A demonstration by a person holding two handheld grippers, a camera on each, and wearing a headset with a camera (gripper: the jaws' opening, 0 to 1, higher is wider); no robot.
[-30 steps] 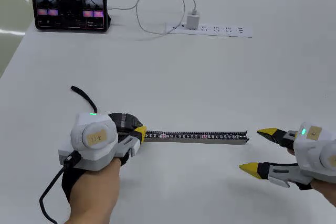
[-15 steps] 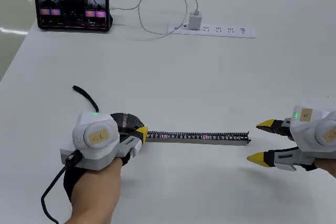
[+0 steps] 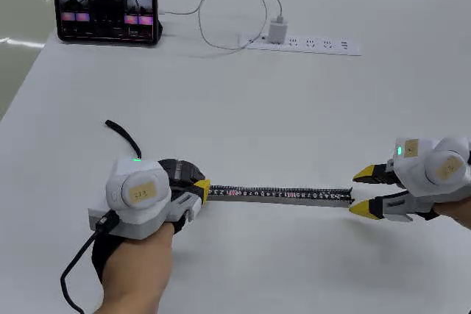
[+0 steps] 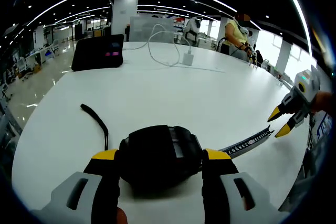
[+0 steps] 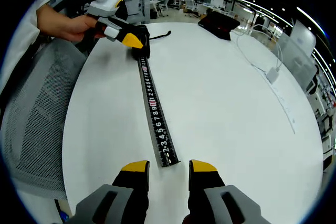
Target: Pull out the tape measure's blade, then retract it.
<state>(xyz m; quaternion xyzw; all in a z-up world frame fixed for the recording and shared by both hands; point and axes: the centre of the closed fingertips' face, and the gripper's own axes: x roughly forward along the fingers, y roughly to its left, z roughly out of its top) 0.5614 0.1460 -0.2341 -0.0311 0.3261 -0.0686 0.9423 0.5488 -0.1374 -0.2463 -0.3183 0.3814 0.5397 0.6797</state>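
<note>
The black tape measure case [image 3: 180, 173] rests on the white table, and my left gripper [image 3: 193, 190] is shut on it. In the left gripper view the case [image 4: 160, 156] sits between the yellow-tipped fingers [image 4: 106, 157]. Its dark blade [image 3: 280, 195] lies pulled out flat to the right across the table. My right gripper [image 3: 358, 192] is open, its two yellow tips on either side of the blade's far end. In the right gripper view the blade [image 5: 156, 114] runs away from my right gripper [image 5: 164, 167], its end just ahead of the gap, up to the case [image 5: 144, 41].
A black wrist strap [image 3: 121, 136] trails from the case to the back left. A lit tablet [image 3: 107, 6] stands at the far left. A white power strip [image 3: 305, 43] with a charger [image 3: 277, 31] and cable lies at the back. A mesh chair [image 5: 37, 103] is beside the table.
My right gripper has moved up and left to the blade's end, and its jaws have narrowed around it. The left gripper, case and blade have stayed put.
</note>
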